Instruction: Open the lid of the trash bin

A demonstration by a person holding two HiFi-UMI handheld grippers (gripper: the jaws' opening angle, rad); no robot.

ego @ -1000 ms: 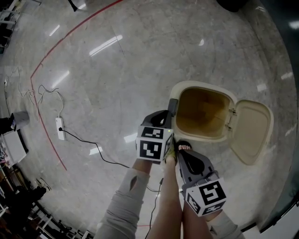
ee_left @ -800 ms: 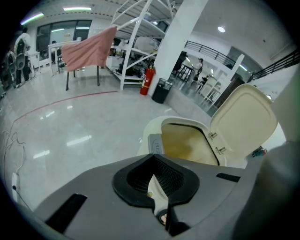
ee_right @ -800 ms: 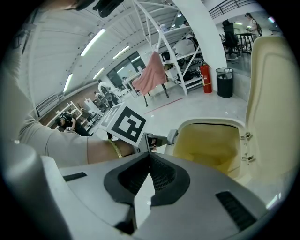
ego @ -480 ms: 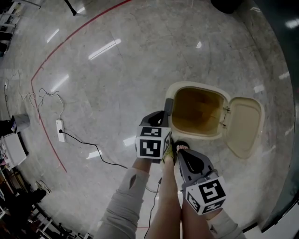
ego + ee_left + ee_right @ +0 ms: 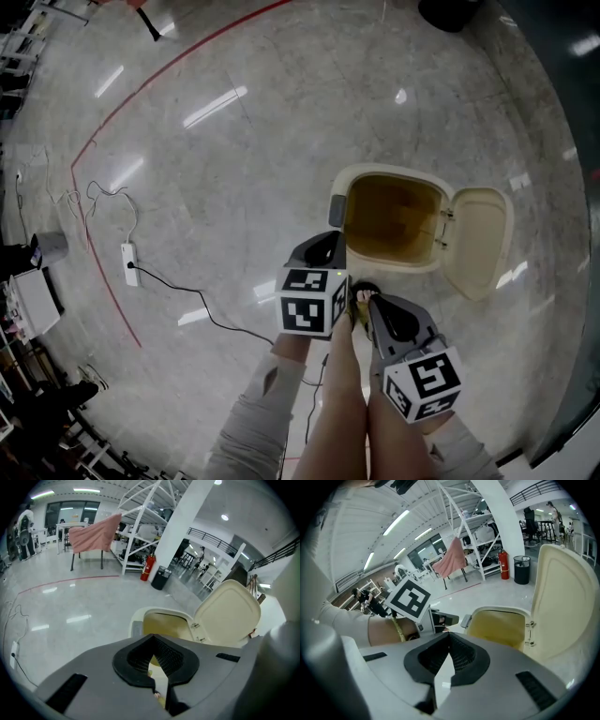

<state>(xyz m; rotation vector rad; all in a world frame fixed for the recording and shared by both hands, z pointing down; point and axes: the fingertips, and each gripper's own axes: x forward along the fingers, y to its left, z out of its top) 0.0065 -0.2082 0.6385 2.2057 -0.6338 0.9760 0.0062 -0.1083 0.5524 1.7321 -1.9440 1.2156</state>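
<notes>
The cream trash bin (image 5: 361,183) stands on the floor with its lid (image 5: 478,242) swung open to the right, showing a yellowish inside. A grey tab (image 5: 337,211) sits at its near left rim. My left gripper (image 5: 323,251) is shut and empty, just short of that tab. My right gripper (image 5: 382,314) is also shut and empty, lower and to the right, in front of the bin. The left gripper view shows the open bin (image 5: 136,620) and raised lid (image 5: 229,616) beyond my left gripper (image 5: 157,656). The right gripper view shows the bin (image 5: 497,623), the lid (image 5: 565,602) and my right gripper (image 5: 443,660).
The person's legs (image 5: 347,403) and a sandalled foot (image 5: 364,292) are right under the grippers. A white power strip (image 5: 129,262) with cables lies on the floor to the left, inside a red line (image 5: 94,141). Farther off stand a black bin (image 5: 161,577), a fire extinguisher (image 5: 148,568) and shelving.
My left gripper has drawn back from the grey tab at the bin's rim. The lid stays open and stands a little more upright. The right gripper has hardly moved.
</notes>
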